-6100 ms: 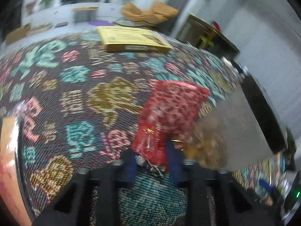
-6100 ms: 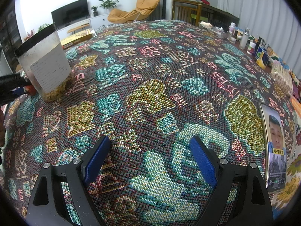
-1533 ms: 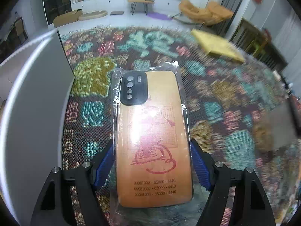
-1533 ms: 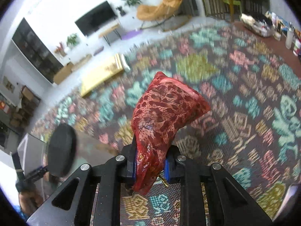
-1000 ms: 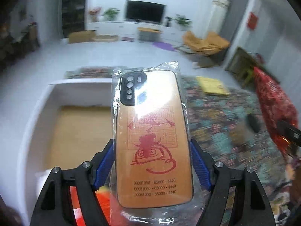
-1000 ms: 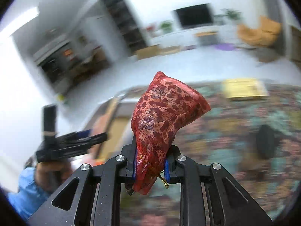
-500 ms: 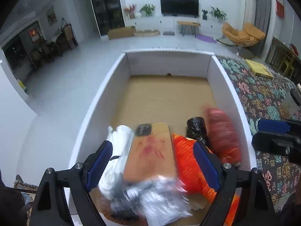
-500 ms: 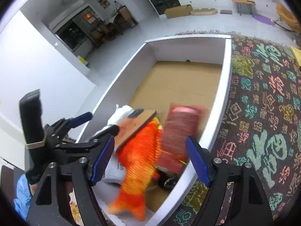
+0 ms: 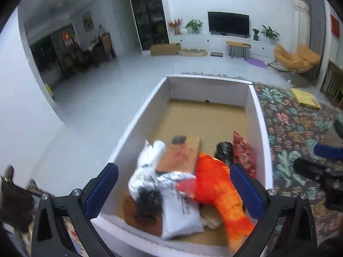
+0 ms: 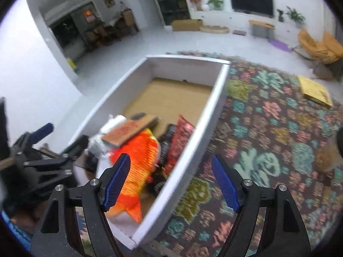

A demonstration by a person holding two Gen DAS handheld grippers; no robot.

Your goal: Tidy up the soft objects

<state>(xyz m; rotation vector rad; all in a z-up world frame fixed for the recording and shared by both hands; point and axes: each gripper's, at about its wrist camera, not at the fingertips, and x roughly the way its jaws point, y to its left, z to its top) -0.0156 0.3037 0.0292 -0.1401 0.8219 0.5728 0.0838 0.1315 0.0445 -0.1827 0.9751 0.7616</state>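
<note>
Both grippers, left and right, gape empty above the box; red pouch stands against the box's right wall, nearer the right gripper.

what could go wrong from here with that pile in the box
The phone case lies tilted on top of the white plush and orange fish, so it may slide off. Everything is heaped at the white box's near end; further drops could spill over its wall. The open left tongs hover low and might snag the pile.

Red pouch upright, orange fish flat
</note>
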